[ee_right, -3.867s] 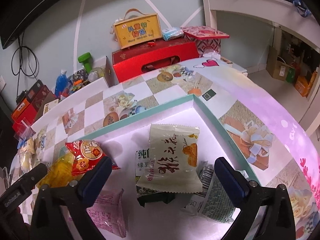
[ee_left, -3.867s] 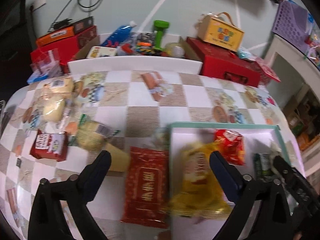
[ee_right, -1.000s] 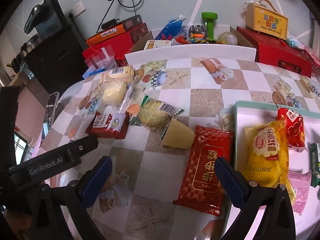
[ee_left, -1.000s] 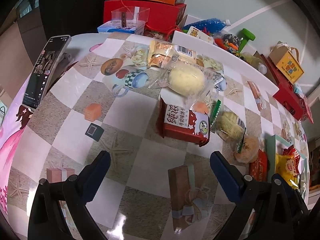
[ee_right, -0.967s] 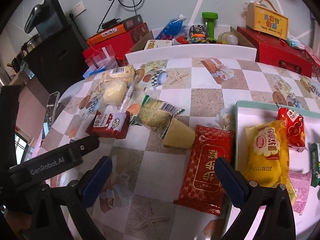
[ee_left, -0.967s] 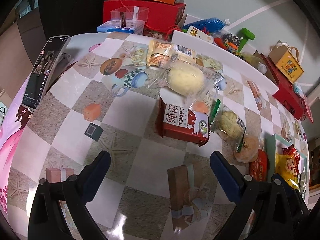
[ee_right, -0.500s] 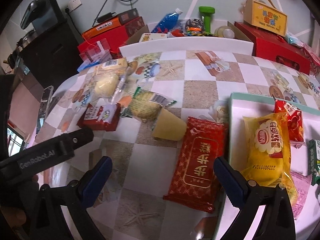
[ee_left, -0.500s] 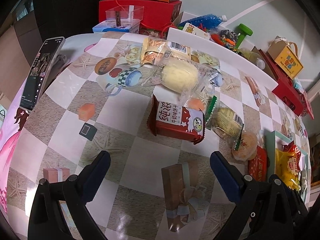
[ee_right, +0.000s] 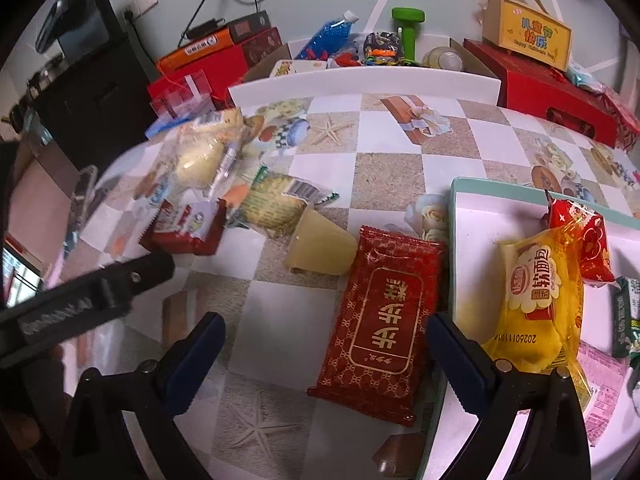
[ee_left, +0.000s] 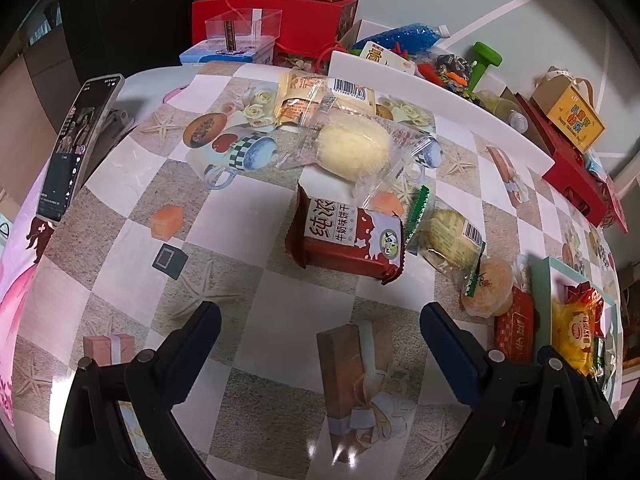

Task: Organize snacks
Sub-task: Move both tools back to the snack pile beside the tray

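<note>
My left gripper [ee_left: 320, 328] is open above the patterned tablecloth, a little short of a dark red milk biscuit pack [ee_left: 346, 236]. Behind that pack lie a clear-wrapped yellow bun [ee_left: 352, 152], a beige barcode packet [ee_left: 320, 96], a green-edged cracker packet [ee_left: 452, 236] and a jelly cup [ee_left: 486, 292]. My right gripper [ee_right: 326, 340] is open over the left side of a long red patterned packet [ee_right: 380, 316]. The teal-rimmed white tray [ee_right: 454, 216] holds a yellow bread bag [ee_right: 536, 296] and a red chip bag [ee_right: 580, 228].
A phone [ee_left: 76, 144] leans on a stand at the table's left edge. A low white barrier [ee_right: 360, 80] bounds the back, with red boxes [ee_right: 556, 84], a blue bottle [ee_right: 328, 38] and a green dumbbell [ee_right: 408, 28] behind it. The left gripper's body [ee_right: 84, 304] crosses the right wrist view.
Since 3.9 s ago both grippers have swung left, away from the tray. Over the last second the left gripper has crept closer to the milk biscuit pack and the right gripper toward the red packet.
</note>
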`<action>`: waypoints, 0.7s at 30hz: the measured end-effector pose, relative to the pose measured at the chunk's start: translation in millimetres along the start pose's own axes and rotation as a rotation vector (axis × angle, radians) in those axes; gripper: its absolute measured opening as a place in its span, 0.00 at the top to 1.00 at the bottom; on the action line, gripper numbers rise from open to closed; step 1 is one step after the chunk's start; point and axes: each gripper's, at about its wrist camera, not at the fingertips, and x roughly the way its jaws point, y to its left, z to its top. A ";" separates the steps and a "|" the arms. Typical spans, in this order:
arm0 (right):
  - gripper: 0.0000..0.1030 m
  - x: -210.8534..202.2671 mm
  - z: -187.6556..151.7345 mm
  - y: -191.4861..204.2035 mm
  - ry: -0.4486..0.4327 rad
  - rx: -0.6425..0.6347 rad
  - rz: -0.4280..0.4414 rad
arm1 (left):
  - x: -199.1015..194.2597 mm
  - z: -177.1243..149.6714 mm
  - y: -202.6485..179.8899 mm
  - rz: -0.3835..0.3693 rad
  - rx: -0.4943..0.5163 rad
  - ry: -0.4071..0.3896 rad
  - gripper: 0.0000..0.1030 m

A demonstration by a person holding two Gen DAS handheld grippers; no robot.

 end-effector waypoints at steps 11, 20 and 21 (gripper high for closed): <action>0.01 16.2 -8.7 21.0 0.038 -0.094 -0.041 | 0.1 -1.2 17.6 -0.022 -0.055 0.009 0.03; 0.03 11.7 -8.6 10.8 0.028 -0.048 -0.034 | -2.3 -1.0 27.8 -0.043 -0.087 0.008 0.03; 0.03 11.8 -7.9 10.2 0.029 -0.044 -0.042 | -1.7 -1.0 28.7 -0.045 -0.089 0.009 0.03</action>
